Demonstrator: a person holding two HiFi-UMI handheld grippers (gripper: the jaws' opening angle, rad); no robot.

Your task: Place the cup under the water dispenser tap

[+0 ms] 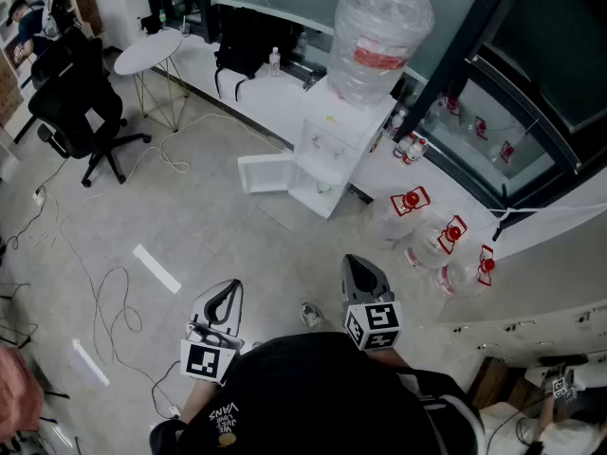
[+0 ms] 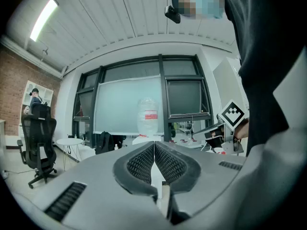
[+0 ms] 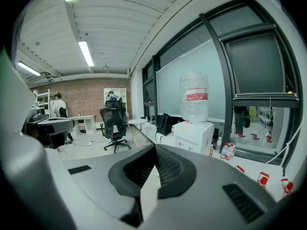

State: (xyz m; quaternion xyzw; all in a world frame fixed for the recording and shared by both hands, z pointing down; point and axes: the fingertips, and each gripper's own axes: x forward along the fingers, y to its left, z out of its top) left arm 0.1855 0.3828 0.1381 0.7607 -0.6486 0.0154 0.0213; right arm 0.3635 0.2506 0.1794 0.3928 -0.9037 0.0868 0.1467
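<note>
A white water dispenser (image 1: pixel 327 150) topped with a clear upturned bottle (image 1: pixel 379 31) was pictured by the window wall. Its lower door was swung open over the pale grey floor (image 1: pixel 190 226), where white cables (image 1: pixel 114 301) were strewn near a black office chair (image 1: pixel 81 102). What appeared to be a small clear cup (image 1: pixel 310 315) was seen on the floor between the left gripper (image 1: pixel 228 289) and the right gripper (image 1: pixel 361 265). The fingers of both were pressed together on nothing.
</note>
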